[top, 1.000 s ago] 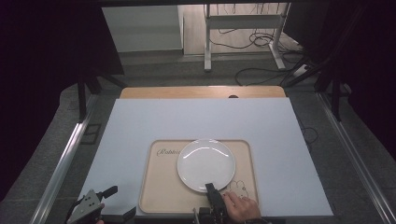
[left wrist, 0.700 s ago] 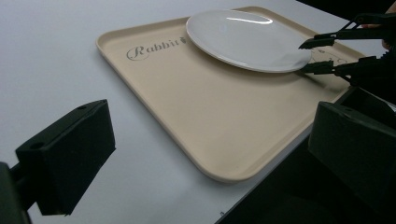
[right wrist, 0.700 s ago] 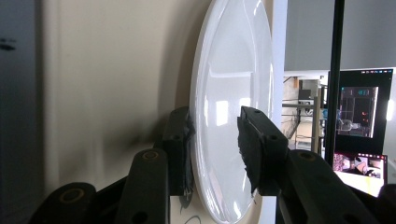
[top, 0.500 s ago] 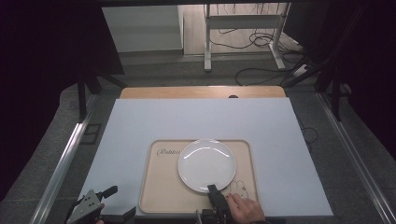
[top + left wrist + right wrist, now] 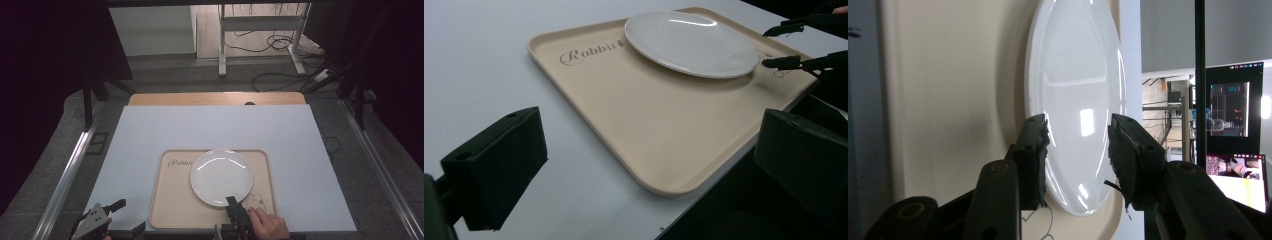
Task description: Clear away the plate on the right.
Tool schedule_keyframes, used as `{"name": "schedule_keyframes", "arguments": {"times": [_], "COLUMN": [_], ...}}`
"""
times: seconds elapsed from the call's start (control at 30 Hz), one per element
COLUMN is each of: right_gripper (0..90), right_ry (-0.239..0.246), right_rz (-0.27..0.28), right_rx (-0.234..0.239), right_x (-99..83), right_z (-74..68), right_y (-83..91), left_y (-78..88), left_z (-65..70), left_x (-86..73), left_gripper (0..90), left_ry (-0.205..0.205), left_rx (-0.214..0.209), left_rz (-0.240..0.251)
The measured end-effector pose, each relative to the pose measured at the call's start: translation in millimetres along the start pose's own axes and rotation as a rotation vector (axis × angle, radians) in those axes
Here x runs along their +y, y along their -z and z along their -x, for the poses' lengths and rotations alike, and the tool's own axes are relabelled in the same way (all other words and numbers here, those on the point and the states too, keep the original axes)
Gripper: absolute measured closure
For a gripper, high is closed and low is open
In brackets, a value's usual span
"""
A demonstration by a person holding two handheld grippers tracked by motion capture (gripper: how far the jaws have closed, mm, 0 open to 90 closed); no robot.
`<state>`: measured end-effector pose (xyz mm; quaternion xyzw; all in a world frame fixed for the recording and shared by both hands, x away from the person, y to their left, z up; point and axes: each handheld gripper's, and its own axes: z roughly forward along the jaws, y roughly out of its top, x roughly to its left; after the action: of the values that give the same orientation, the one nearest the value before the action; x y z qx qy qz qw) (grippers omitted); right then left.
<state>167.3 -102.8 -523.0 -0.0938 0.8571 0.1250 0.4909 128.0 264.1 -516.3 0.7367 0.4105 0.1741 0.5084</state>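
Right gripper, jaws just opening, straddles the near rim of the round white ceramic plate on the beige rectangular plastic tray without pinching it: release judged complete. Left gripper idles, jaws spread.

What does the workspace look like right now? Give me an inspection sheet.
Surface: white table top, wooden strip at its far edge.
Job's things: white plate lying on the beige tray, toward its right side.
Clutter: nothing seen.
Grippers: right hand-held gripper at the plate's near rim, jaws just opening, a gap at each side of the rim; left hand-held gripper open, off the tray's near left corner.
Cables: loose cables on the floor beyond the table.
Surroundings: dark curtains, metal frame legs, grey floor.
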Motion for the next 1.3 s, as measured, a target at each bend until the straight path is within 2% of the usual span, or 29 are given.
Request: {"name": "schedule_keyframes", "arguments": {"times": [0.03,0.13,0.17,0.3,0.4,0.43,0.47,0.7,0.77,0.93,0.97,1.03,1.17,1.3], "right_gripper": [57.8,56.7,55.6,53.8,50.4,50.4,48.8,44.8,43.3,41.5,40.5,39.9,36.9,34.9], "right_ry": [-0.02,-0.029,-0.052,-0.069,-0.112,-0.112,-0.136,-0.19,-0.218,-0.249,-0.271,-0.278,-0.335,-0.371], "right_rz": [0.002,0.004,0.006,0.009,0.016,0.016,0.021,0.022,0.015,0.014,0.018,0.014,0.02,0.02], "right_rx": [0.001,-0.001,0.002,0.003,0.007,0.007,0.007,0.014,0.024,0.031,0.032,0.036,0.055,0.06], "right_x": [-1.6,-3.1,-5.0,-7.7,-11.6,-11.6,-13.0,-18.6,-21.7,-26.3,-28.5,-29.2,-35.1,-38.6], "right_z": [1.7,3.4,5.4,7.7,11.5,11.5,12.9,17.6,19.4,22.6,23.9,24.7,28.5,30.1], "right_y": [0.6,1.1,1.8,2.0,2.9,2.9,3.1,4.0,4.6,4.6,4.6,5.2,5.5,5.9], "left_y": [0.0,0.0,0.0,-0.1,-0.1,-0.1,-0.1,-0.3,-0.3,-0.3,-0.4,-0.4,-0.4,-0.4], "left_z": [0.1,0.1,0.1,0.0,0.0,-0.1,-0.2,-0.1,-0.2,-0.2,-0.2,-0.3,-0.3,-0.5], "left_x": [0.0,0.0,0.0,0.0,0.0,0.0,0.0,0.0,0.0,0.0,0.0,0.1,0.0,0.0], "left_gripper": [0.0,0.0,0.0,0.0,0.0,0.0,0.0,0.0,0.0,0.0,0.0,0.0,0.0,0.0], "left_ry": [0.0,-0.001,-0.001,-0.001,0.0,0.0,0.001,0.0,0.001,0.0,0.0,0.0,0.001,0.002], "left_rx": [0.0,0.0,0.0,-0.001,-0.002,-0.002,-0.002,-0.003,-0.004,-0.005,-0.004,-0.005,-0.006,-0.008], "left_rz": [0.0,-0.001,-0.001,-0.001,-0.002,-0.001,-0.001,-0.002,-0.002,-0.003,-0.003,-0.003,-0.004,-0.004]}}
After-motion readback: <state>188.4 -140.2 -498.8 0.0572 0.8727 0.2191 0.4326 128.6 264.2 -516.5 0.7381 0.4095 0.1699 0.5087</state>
